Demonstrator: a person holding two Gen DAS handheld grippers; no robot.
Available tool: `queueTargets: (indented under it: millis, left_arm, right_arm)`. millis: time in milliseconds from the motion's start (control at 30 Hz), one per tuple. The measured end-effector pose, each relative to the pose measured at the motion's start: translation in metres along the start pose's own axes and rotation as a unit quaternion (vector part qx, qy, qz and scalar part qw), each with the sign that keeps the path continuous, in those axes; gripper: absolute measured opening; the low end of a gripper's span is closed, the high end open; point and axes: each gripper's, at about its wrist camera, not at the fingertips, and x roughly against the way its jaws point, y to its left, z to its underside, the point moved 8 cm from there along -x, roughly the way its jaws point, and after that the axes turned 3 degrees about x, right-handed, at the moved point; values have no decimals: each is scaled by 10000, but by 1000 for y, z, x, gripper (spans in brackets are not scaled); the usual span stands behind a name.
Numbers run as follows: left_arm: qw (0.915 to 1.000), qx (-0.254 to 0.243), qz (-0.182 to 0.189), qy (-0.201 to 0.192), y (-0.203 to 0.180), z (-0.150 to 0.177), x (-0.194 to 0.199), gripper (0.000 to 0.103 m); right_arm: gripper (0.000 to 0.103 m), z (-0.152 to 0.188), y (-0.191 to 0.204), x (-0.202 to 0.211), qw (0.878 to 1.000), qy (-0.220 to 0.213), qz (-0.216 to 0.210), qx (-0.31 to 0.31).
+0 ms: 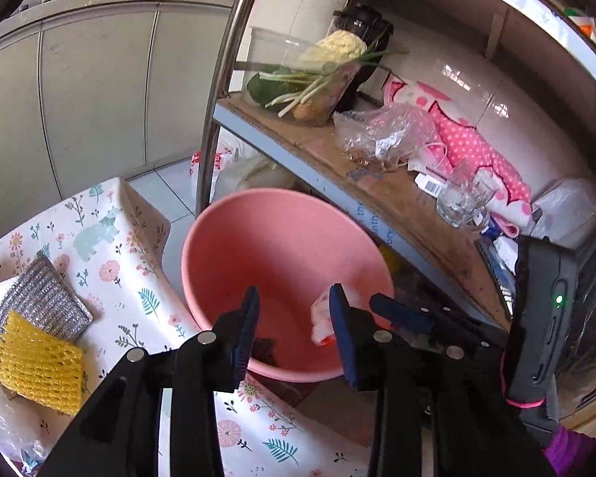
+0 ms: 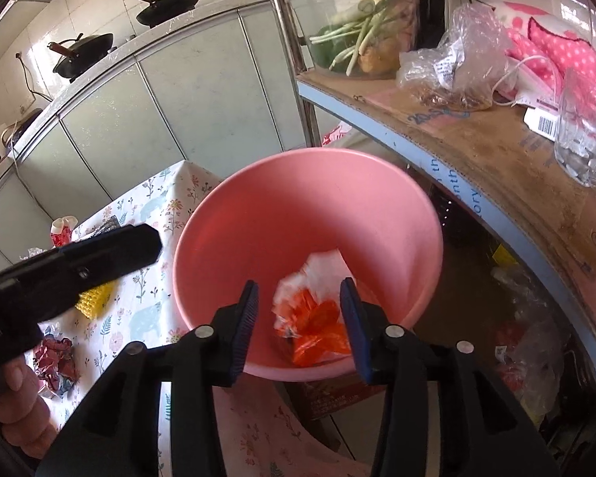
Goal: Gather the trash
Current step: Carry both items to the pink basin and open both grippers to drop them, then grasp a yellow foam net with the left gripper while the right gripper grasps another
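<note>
A pink bucket (image 1: 258, 246) stands beside the flower-print table; it also shows in the right wrist view (image 2: 298, 206). An orange and white wrapper (image 2: 318, 314) lies loose in the bucket, between my right gripper's open fingers and below them; its edge shows in the left wrist view (image 1: 320, 318). My right gripper (image 2: 300, 318) is open and empty over the bucket. My left gripper (image 1: 294, 326) is open and empty over the bucket's near rim. A crumpled red wrapper (image 2: 55, 357) lies on the table at the left.
A yellow sponge (image 1: 35, 365) and a silver scouring pad (image 1: 39, 302) lie on the flower-print tablecloth (image 1: 119, 246). A metal rack shelf (image 1: 337, 159) to the right holds vegetables (image 1: 322, 71), a clear plastic bag (image 1: 385, 131), a glass (image 1: 461, 198) and a pink cloth (image 1: 469, 143). Grey cabinets (image 1: 79, 79) stand behind.
</note>
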Motion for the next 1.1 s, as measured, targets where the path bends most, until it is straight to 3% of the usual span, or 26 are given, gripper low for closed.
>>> queueTargets:
  millis: [167, 333, 600, 700, 867, 1000, 1100]
  left_arm:
    - [9998, 53, -87, -187, 6, -10, 29, 35]
    - [9971, -69, -612, -452, 31, -8, 84, 35]
    - [9844, 392, -1595, -638, 111, 44, 196, 36]
    - [9799, 705, -1802, -477, 132, 79, 223, 37]
    - [9782, 971, -1838, 5, 144, 144, 240, 38]
    - [9783, 1303, -1559, 410, 140, 186, 235, 39]
    - [9766, 1241, -1600, 730, 134, 206, 222, 40]
  right_arm:
    - [44, -5, 1, 12, 9999, -110, -38, -11]
    - [44, -9, 24, 35, 9986, -358, -210, 328]
    - [44, 4, 85, 58, 9904, -414, -1016, 838]
    - [44, 15, 109, 64, 9860, -342, -1278, 1018]
    - [44, 34, 142, 67, 9794, -165, -1550, 1282]
    - [44, 50, 162, 73, 9743, -18, -1677, 1506]
    - [44, 61, 175, 74, 9688, 151, -1865, 1627]
